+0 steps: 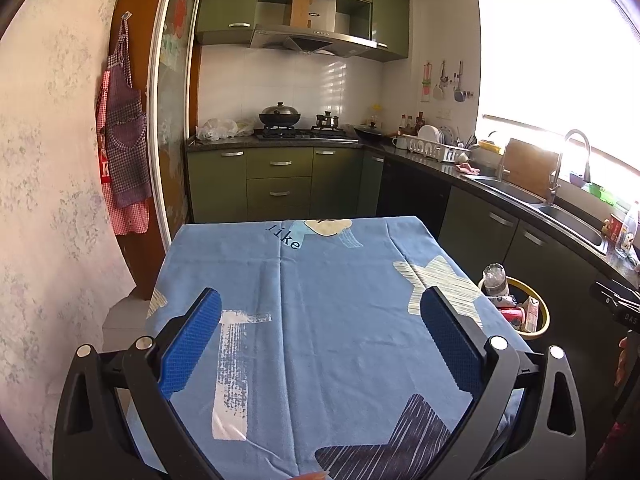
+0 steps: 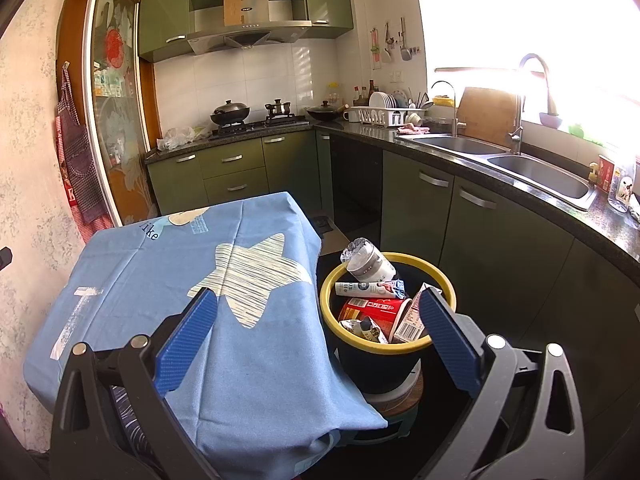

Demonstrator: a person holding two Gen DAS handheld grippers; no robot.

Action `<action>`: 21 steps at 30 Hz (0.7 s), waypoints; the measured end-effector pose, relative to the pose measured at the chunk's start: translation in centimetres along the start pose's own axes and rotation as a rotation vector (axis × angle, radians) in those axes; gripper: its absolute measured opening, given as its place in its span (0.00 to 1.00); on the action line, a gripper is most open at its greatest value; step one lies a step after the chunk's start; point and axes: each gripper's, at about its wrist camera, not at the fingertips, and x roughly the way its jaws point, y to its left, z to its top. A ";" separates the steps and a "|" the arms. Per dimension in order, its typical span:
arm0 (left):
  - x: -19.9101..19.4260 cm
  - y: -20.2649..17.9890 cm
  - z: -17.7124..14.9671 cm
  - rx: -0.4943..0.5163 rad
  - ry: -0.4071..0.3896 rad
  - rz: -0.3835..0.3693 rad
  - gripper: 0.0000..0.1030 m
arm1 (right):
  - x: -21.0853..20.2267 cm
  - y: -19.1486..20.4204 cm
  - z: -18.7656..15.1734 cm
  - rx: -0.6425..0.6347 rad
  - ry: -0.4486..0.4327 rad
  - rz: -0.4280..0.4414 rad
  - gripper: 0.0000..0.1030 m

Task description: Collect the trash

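Beside the blue tablecloth, which shows no trash, the yellow-rimmed bin already holds bottle, tube and cartons, so collecting seems finished, with left gripper and right gripper both released and empty

Domestic kitchen. Green cabinets, a gas hob carrying a wok beneath an extractor hood on the far wall. A double sink and dish rack line the right counter under a window.

Green cabinets line a small kitchen under a steel range hood; white wall tiles back the stove; a bright window (overexposed) sits above the double sink; a blue tablecloth covers the table.
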 end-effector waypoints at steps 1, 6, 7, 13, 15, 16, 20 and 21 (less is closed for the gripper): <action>0.0 0.0 0.0 -0.001 0.000 0.000 0.95 | 0.0 0.0 0.0 0.000 0.001 -0.001 0.93; 0.1 0.0 0.0 -0.001 0.000 0.003 0.95 | 0.1 0.0 -0.1 0.001 0.003 0.001 0.93; 0.1 0.0 0.0 -0.002 0.001 0.001 0.95 | 0.1 0.0 -0.1 0.000 0.003 0.000 0.93; 0.3 -0.1 -0.2 -0.002 0.005 -0.001 0.95 | 0.2 0.0 -0.2 0.001 0.003 0.000 0.93; 0.3 -0.1 -0.3 -0.002 0.006 -0.002 0.95 | 0.2 0.0 -0.2 -0.001 0.005 -0.001 0.93; 0.3 -0.1 -0.3 -0.002 0.006 -0.002 0.95 | 0.2 0.0 -0.2 -0.002 0.006 -0.001 0.93; 0.3 -0.1 -0.4 -0.003 0.009 -0.004 0.95 | 0.4 0.2 -0.3 -0.003 0.008 0.000 0.93; 0.3 -0.1 -0.4 -0.002 0.009 -0.004 0.95 | 0.5 0.3 -0.3 -0.003 0.009 0.000 0.93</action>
